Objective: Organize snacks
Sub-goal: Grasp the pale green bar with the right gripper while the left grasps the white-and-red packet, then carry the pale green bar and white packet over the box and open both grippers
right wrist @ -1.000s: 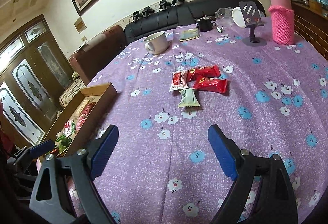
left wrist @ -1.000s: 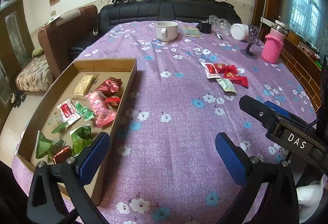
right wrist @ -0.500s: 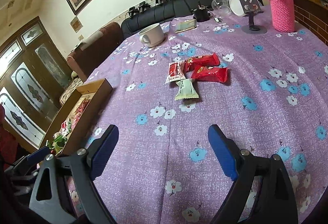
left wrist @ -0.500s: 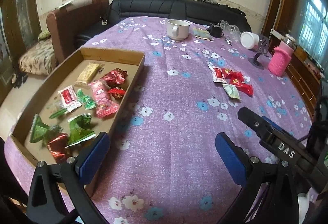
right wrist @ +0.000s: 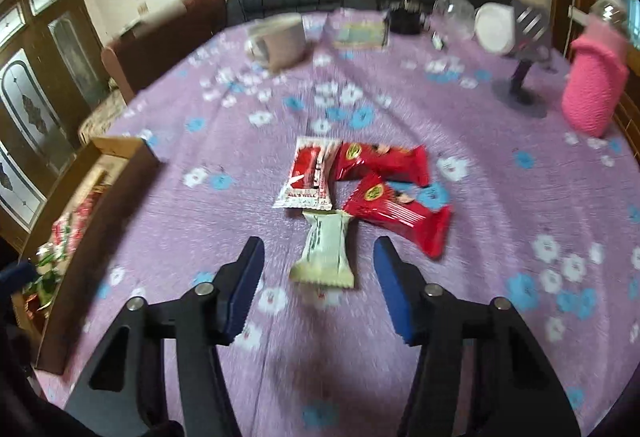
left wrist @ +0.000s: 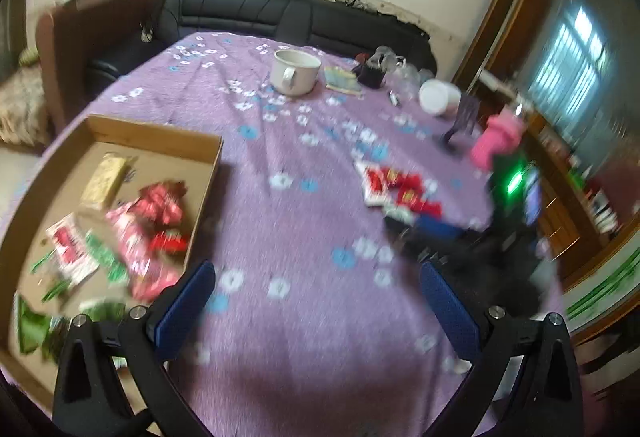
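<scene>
R gripper [right wrist: 318,277] fingers spread, straddling pale green snack bar wrapper [right wrist: 326,251] mid-table: drop lower, pinch centre, avoid red packets [right wrist: 394,211]. L gripper [left wrist: 316,301] spread, empty.

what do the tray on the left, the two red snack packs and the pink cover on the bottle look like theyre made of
Tray: looks like brown cardboard, matte, with raw-looking edges. Red snack packs: seemingly glossy plastic film, given the sheen and crimped ends. Pink bottle cover: appears knitted yarn, with a ribbed, fuzzy surface. Motion blur leaves finer texture uncertain.
</scene>
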The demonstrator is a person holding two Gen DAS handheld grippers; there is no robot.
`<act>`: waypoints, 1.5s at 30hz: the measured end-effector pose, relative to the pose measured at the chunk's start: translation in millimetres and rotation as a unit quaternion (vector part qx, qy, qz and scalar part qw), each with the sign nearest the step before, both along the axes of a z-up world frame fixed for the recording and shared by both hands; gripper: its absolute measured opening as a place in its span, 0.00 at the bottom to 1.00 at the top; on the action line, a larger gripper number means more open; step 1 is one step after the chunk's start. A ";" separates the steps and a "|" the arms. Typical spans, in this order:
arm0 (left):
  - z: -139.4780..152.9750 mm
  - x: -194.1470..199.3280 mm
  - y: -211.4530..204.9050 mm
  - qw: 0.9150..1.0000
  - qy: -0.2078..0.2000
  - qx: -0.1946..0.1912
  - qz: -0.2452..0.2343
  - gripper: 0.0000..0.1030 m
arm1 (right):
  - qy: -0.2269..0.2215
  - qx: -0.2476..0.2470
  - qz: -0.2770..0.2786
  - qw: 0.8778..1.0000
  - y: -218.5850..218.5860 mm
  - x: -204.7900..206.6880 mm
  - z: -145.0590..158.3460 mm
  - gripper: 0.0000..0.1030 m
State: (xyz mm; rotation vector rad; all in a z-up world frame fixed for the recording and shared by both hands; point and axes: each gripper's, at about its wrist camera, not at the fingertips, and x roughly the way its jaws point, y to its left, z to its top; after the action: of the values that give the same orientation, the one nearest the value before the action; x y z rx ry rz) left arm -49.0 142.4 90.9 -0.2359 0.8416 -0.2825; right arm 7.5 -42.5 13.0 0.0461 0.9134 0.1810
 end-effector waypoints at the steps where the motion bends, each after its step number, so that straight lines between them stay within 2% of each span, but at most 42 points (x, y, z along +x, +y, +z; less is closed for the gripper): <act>1: 2.6 10.2 4.1 1.000 0.002 -0.016 -0.002 0.99 | 0.003 0.001 0.004 1.000 1.8 3.3 -4.0 0.44; 2: 3.6 17.9 5.4 1.000 0.002 -0.025 -0.004 0.99 | 0.003 0.006 0.006 1.000 1.9 4.9 -7.3 0.31; 5: 1.3 48.8 2.1 0.999 0.010 -0.037 -0.003 0.99 | 0.000 0.034 0.002 0.999 -6.8 2.7 -6.0 0.25; 8: -8.6 80.2 -18.6 0.999 0.027 -0.041 -0.023 0.99 | 0.000 0.048 -0.005 0.999 -17.1 -9.3 -0.2 0.24; 10: -17.3 97.4 -36.6 0.999 0.032 -0.025 -0.036 0.99 | -0.003 0.065 -0.011 0.998 -26.0 -18.3 2.8 0.24; 11: -24.7 109.2 -51.0 0.998 0.034 -0.008 -0.047 0.95 | -0.004 0.073 -0.014 0.997 -30.8 -22.5 2.8 0.24; 12: -30.4 117.2 -59.6 0.998 0.038 -0.001 -0.055 0.87 | -0.005 0.085 -0.014 0.996 -35.4 -25.0 2.0 0.25; 13: -36.9 126.0 -69.1 0.997 0.047 0.003 -0.064 0.82 | -0.002 0.099 -0.015 0.995 -40.2 -25.5 -0.1 0.25; 14: -45.8 136.3 -78.9 0.995 0.059 -0.001 -0.074 0.70 | 0.004 0.107 -0.016 0.994 -43.0 -24.1 -2.1 0.25; 15: -51.7 143.5 -84.8 0.995 0.069 -0.003 -0.079 0.67 | 0.013 0.118 -0.019 0.993 -45.8 -20.6 -5.7 0.25; 19: -64.0 158.6 -107.4 0.994 0.070 0.024 -0.085 0.67 | 0.020 0.131 -0.014 0.991 -47.4 -16.6 -8.7 0.25; 22: -73.5 164.8 -122.8 0.991 0.070 0.066 -0.090 0.66 | 0.019 0.120 -0.012 0.993 -44.5 -15.6 -8.0 0.25; 23: -72.8 162.0 -129.2 0.990 0.053 0.090 -0.097 0.64 | 0.018 0.118 -0.011 0.993 -43.3 -15.5 -7.7 0.25; 25: -72.6 158.0 -135.1 0.987 0.041 0.117 -0.107 0.46 | 0.019 0.118 -0.010 0.993 -44.2 -14.6 -7.9 0.25; 26: -72.6 156.2 -135.5 0.986 0.039 0.116 -0.114 0.29 | 0.019 0.120 -0.010 0.992 -45.1 -14.6 -7.8 0.25; 27: -72.0 154.5 -132.9 0.986 0.041 0.113 -0.119 0.26 | 0.020 0.123 -0.011 0.992 -45.8 -14.9 -7.6 0.25; 37: -50.2 125.1 -71.5 0.994 0.036 0.058 -0.088 0.26 | 0.016 0.156 0.002 0.988 -47.9 -16.0 -6.4 0.25; 40: -32.7 98.2 -43.3 0.996 0.022 0.040 -0.074 0.26 | 0.008 0.174 0.014 0.985 -46.8 -18.2 -3.3 0.25; 45: -7.4 50.1 31.3 1.000 -0.003 -0.006 -0.009 0.26 | -0.011 0.180 0.032 0.983 -38.9 -25.5 2.7 0.25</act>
State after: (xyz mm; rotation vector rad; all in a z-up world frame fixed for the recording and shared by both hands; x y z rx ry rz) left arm 1.1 173.7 83.5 -0.2384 0.8368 -0.3041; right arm -18.0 -81.4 15.7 0.3505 0.8520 0.4047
